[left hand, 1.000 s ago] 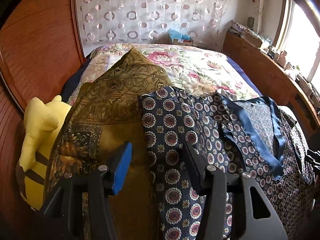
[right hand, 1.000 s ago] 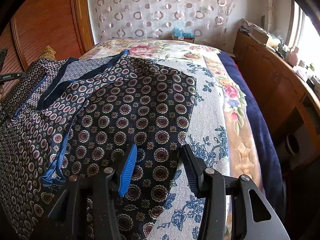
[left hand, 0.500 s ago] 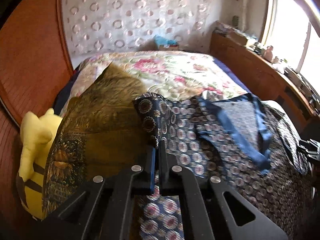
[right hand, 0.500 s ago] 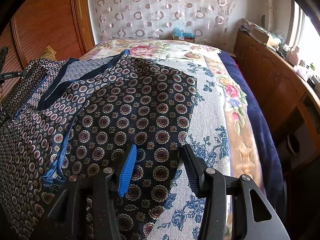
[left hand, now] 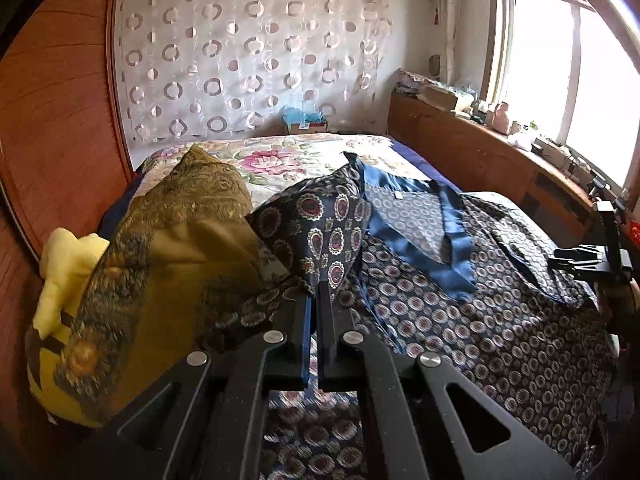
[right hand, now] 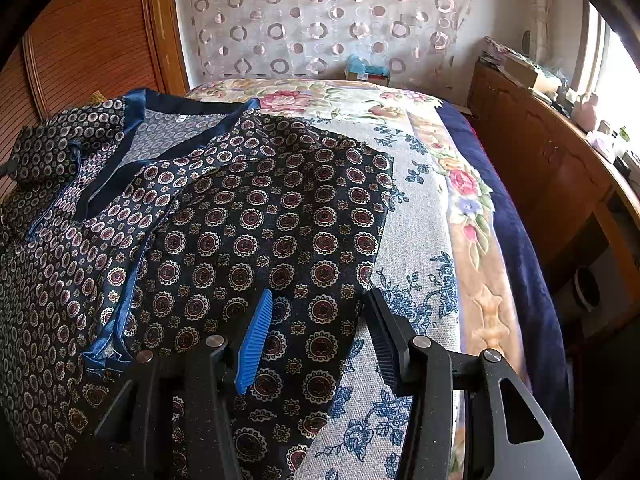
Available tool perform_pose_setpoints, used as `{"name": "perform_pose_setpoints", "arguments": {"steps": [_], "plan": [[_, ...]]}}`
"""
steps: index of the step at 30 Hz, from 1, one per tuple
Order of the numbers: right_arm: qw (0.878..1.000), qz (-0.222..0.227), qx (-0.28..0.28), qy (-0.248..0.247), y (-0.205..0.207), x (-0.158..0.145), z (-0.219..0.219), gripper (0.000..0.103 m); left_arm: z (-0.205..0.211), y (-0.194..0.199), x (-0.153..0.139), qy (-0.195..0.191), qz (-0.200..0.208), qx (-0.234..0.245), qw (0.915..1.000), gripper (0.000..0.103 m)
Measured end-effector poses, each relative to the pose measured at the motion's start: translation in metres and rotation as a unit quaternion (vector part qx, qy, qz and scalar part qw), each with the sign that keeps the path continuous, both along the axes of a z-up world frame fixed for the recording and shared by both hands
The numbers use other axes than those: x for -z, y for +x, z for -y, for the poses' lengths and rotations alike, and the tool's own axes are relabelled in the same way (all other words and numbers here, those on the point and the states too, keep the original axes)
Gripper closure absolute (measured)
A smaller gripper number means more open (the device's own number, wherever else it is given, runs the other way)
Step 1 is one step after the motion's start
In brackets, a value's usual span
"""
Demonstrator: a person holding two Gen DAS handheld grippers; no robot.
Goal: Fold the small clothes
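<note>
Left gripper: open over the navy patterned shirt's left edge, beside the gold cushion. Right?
Not open. The left wrist view shows the left gripper shut on the navy patterned shirt's left edge, lifting it beside the gold cushion.

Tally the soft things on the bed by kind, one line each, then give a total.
Patterned navy garment, its sleeve pinched in the left tool: 1
Olive-gold patterned cushion: 1
Yellow plush toy: 1
Floral bedspread: 1
Total: 4
</note>
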State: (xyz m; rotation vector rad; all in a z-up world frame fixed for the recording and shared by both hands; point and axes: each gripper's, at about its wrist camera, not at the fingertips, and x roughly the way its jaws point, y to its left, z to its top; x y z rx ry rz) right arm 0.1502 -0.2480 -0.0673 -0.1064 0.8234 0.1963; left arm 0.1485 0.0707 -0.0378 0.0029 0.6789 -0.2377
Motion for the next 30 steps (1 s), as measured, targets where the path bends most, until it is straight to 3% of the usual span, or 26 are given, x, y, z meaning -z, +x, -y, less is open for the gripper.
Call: {"name": "perform_pose_setpoints", "arguments": {"steps": [8,12,13,15,17,20,25,30], "plan": [[0.999,-0.016,0.03,0.025,0.036,-0.003,0.021,0.053,0.003,-0.015,0.001,0.005,0.011,0.001,0.9999,0.101],[0.999,-0.024,0.03,0.009,0.06,-0.003,0.018,0.056,-0.002,-0.021,-0.002,-0.004,0.017,-0.003,0.9998,0.101],[0.999,-0.025,0.023,-0.001,0.065,-0.003,0.013,0.06,-0.003,-0.023,-0.002,-0.006,0.019,-0.005,0.9998,0.101],[1.0,-0.028,0.006,-0.002,0.07,-0.004,0.004,0.084,-0.007,-0.028,-0.003,-0.009,0.022,-0.008,0.9997,0.101],[0.999,-0.032,-0.021,-0.005,0.07,-0.003,-0.007,0.1,-0.012,-0.037,-0.005,-0.015,0.025,-0.01,0.9995,0.101],[0.999,0.004,-0.039,-0.016,0.054,-0.011,-0.022,0.101,-0.017,-0.051,-0.01,-0.016,0.035,-0.013,0.9992,0.101],[0.994,0.084,-0.053,0.043,0.001,-0.05,-0.029,0.101,-0.031,-0.08,-0.016,-0.031,0.048,-0.025,0.9981,0.101],[0.988,0.123,-0.078,0.054,-0.057,-0.069,-0.033,0.101,-0.046,-0.115,-0.02,-0.041,0.063,-0.04,0.9964,0.101]]}}
